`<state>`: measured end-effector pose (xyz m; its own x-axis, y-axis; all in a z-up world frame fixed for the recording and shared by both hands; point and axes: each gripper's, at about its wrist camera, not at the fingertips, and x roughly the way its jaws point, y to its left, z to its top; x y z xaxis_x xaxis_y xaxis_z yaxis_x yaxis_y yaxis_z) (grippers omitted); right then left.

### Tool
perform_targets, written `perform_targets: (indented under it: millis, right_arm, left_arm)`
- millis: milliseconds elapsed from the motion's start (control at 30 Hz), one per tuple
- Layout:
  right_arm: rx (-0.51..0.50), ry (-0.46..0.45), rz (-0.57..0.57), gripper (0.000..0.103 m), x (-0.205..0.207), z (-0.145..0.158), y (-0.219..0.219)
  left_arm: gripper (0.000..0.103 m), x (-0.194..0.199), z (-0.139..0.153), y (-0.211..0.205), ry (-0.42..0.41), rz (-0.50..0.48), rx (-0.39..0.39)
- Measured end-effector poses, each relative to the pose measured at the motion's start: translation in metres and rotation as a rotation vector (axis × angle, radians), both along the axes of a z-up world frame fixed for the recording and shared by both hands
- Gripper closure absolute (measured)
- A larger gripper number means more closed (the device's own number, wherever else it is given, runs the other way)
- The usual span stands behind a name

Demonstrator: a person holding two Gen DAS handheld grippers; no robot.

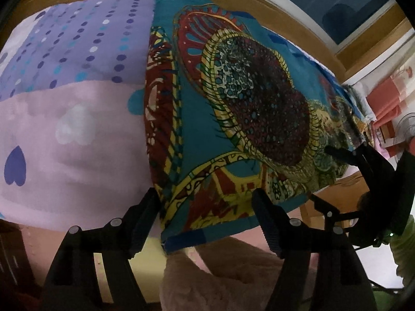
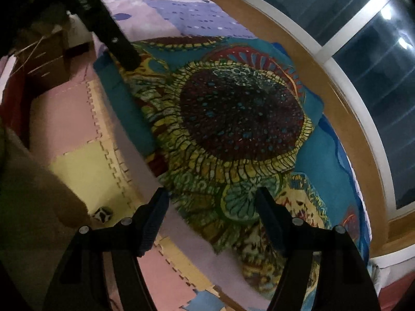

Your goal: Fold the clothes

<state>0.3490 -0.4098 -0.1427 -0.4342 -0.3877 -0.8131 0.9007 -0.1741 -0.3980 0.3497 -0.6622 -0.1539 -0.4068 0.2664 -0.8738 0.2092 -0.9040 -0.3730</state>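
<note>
Teal patterned cotton garment spread flat on lilac dotted bedsheet, near edge overhanging. Left gripper and right gripper both released, straddling hem, likely for grasp.

You've got a lilac bedsheet with dots and hearts, a wooden bed frame beside a dark window, pink and yellow foam floor mats, and a cardboard box at the left
</note>
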Motion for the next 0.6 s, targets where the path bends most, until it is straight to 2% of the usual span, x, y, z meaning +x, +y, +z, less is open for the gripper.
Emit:
perform_targets:
  millis: [133, 300, 400, 433, 467, 500, 533, 600]
  right_arm:
    - [-0.036, -0.023, -0.019, 0.042, -0.004, 0.001, 0.000]
    - [-0.081, -0.052, -0.043, 0.043, -0.008, 0.004, 0.001]
    - [-0.099, -0.062, -0.052, 0.043, -0.010, 0.002, 0.001]
    - [-0.107, -0.074, -0.059, 0.045, -0.012, 0.002, 0.001]
    - [-0.115, -0.088, -0.066, 0.049, -0.014, 0.002, 0.001]
    - [-0.118, -0.108, -0.072, 0.065, -0.018, 0.001, 0.000]
    - [-0.122, -0.131, -0.079, 0.084, -0.021, 0.001, -0.001]
    - [-0.127, -0.149, -0.085, 0.096, -0.024, 0.001, -0.004]
  left_arm:
    - [0.030, 0.004, -0.001, -0.008, 0.004, 0.070, 0.049]
    - [0.031, 0.015, -0.003, -0.021, 0.014, 0.218, 0.108]
    - [0.031, 0.009, -0.002, -0.016, 0.011, 0.194, 0.085]
    - [0.038, 0.007, -0.003, -0.015, 0.012, 0.187, 0.093]
    - [0.075, 0.005, -0.004, -0.014, 0.010, 0.180, 0.103]
    - [0.098, 0.002, -0.008, -0.013, -0.011, 0.176, 0.137]
    - [0.098, -0.001, -0.012, -0.014, -0.024, 0.186, 0.161]
    - [0.099, 0.000, -0.010, -0.013, -0.013, 0.185, 0.151]
